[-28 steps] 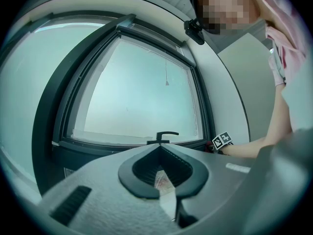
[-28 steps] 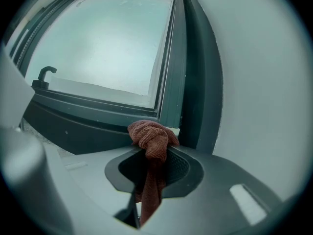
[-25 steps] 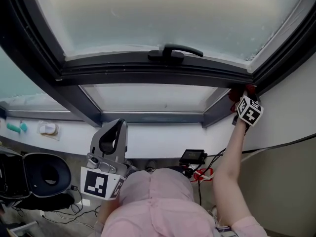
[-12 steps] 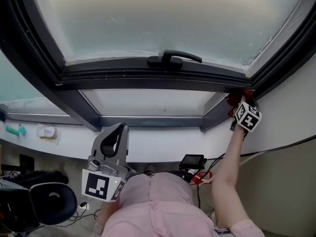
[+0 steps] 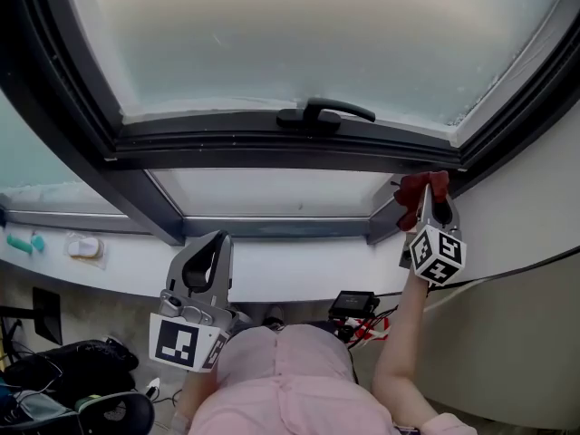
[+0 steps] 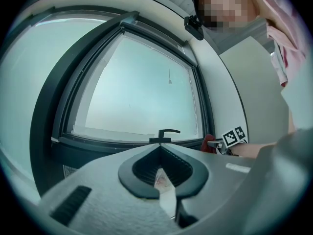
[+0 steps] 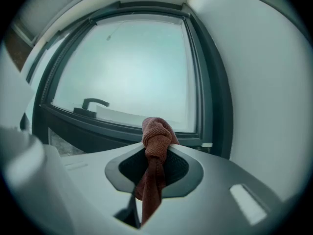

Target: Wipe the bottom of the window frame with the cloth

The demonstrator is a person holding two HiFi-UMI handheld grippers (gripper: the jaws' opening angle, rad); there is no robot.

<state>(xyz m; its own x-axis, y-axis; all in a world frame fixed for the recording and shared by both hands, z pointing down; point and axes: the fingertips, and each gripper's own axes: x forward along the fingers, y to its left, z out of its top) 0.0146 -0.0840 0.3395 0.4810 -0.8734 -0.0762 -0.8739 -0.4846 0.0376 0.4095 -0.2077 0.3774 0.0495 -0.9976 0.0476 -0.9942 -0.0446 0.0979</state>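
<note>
Nearest you, your left gripper [image 5: 210, 247] hangs low by your body, well apart from the work. Its jaws are pressed together with nothing between them, so it has no part in this.

Further out and to the right, your right gripper [image 5: 430, 199] is raised at arm's length and clamped on the rust-red woven cloth [image 7: 155, 133]. The jaws pinch it around the middle. A bunched knot stands up past the jaw tips and a loose tail hangs down on the near side.

The cloth is soft, light and limp, so it will fold away under any push rather than scrub. Only the knot close to the jaws will carry pressure, and the tail will just drag behind. Your hold near the bunch looks like the right place. Gripped further down the tail, the wiping end would flop.

Beyond it runs the bottom rail of the dark grey metal window frame [image 5: 272, 143]. The cloth sits at its far-right end, close to the corner by the white wall [image 5: 535, 198]. I cannot tell whether it touches the rail.

Midway along the rail sits a black lever handle [image 5: 324, 112], which the loose tail could catch on. Behind it is the frosted pane [image 5: 290, 34].
</note>
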